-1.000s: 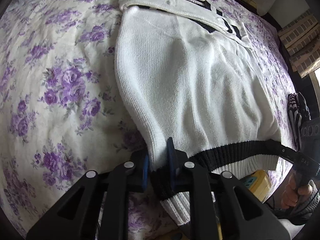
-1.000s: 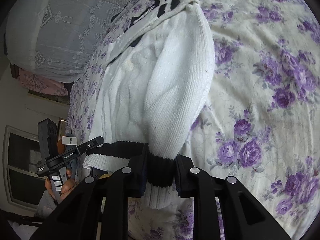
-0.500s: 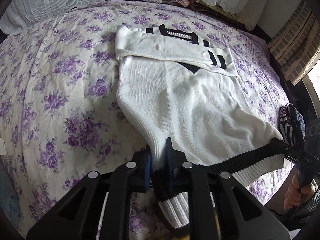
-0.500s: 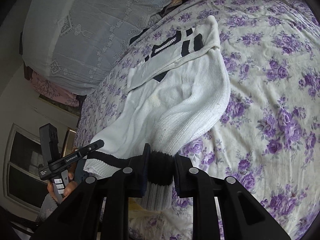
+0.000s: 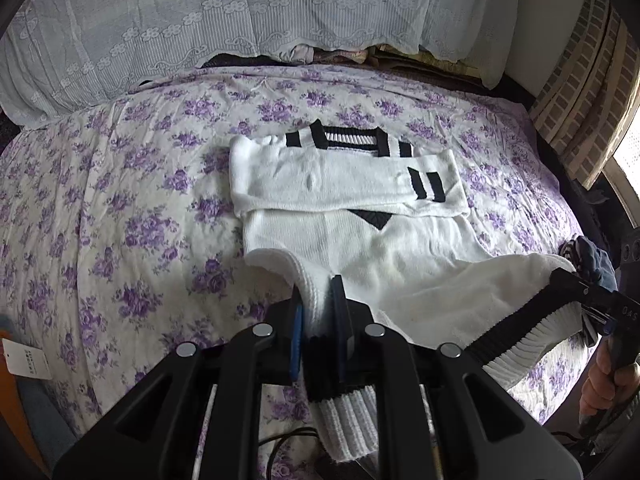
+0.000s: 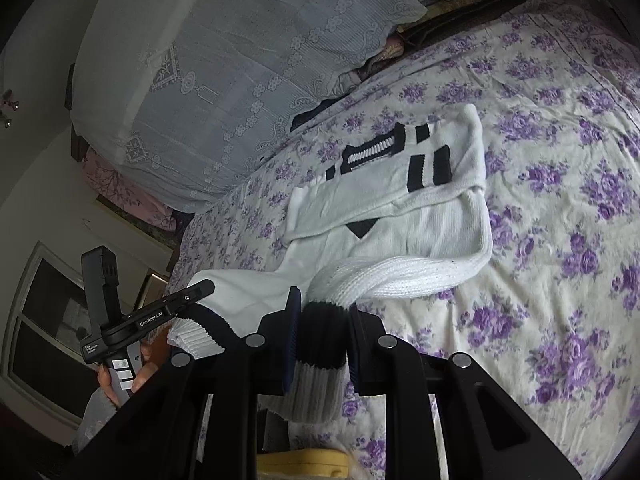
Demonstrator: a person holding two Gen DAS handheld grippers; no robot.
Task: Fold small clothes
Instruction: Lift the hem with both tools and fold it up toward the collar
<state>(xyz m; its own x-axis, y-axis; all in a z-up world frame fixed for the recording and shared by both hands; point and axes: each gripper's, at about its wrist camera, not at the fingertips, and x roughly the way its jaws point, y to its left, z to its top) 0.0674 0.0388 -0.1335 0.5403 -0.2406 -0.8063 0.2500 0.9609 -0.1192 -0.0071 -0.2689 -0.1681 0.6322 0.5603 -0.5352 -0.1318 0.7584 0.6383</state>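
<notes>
1. I see the sweater (image 5: 400, 256) on the bed (image 5: 120, 208), its near hem lifted off.
2. Folded sleeve (image 5: 344, 180) lies across its far end.
3. Lace cover (image 5: 240, 20) behind the bed.
4. Paper tag (image 5: 28, 360) at the bed's left edge.

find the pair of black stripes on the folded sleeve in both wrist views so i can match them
Left wrist view: the black stripes sit right of centre in the upper half, near the right end of the folded sleeve.
Right wrist view: the same black stripes sit centre-right, upper half, tilted.
Shared landmark: the black triangle just below the sleeve's edge.
</notes>
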